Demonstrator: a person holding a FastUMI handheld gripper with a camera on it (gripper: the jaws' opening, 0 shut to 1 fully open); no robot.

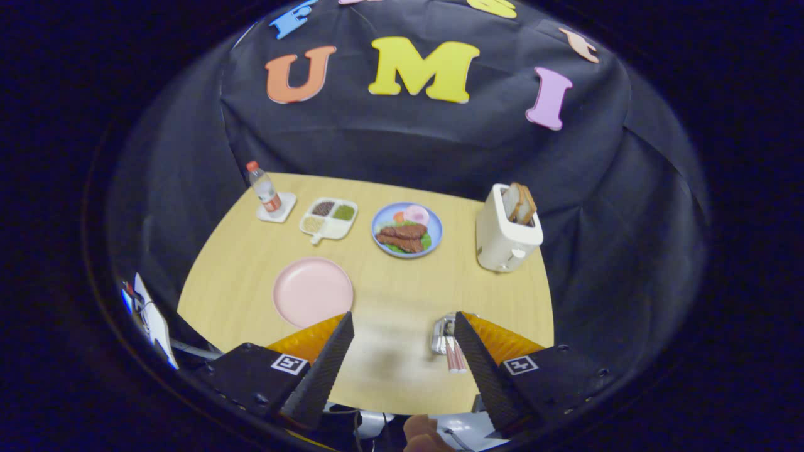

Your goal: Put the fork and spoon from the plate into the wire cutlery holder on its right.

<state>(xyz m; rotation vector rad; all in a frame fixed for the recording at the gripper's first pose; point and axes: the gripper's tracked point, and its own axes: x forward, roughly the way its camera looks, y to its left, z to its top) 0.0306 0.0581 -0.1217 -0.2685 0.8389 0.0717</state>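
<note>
Gripper view, jaws (402, 323) spread wide (holding nothing), pink-handled cutlery (453, 355) upright in holder (441, 334), pink plate (313, 292) bare

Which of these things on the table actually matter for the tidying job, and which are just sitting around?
For the job: pink plate, bare now; cutlery with pink handles, beside the right finger; the gripper, fingers open.

Just lying about: water bottle, divided snack tray, blue plate of food, toaster holding bread.

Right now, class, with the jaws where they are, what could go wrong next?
1. The open jaws hold nothing; the right finger stands hard by the pink-handled cutlery and could knock it on any sideways move.
2. That finger hides part of the metal piece, so clearance is hard to judge.
</note>
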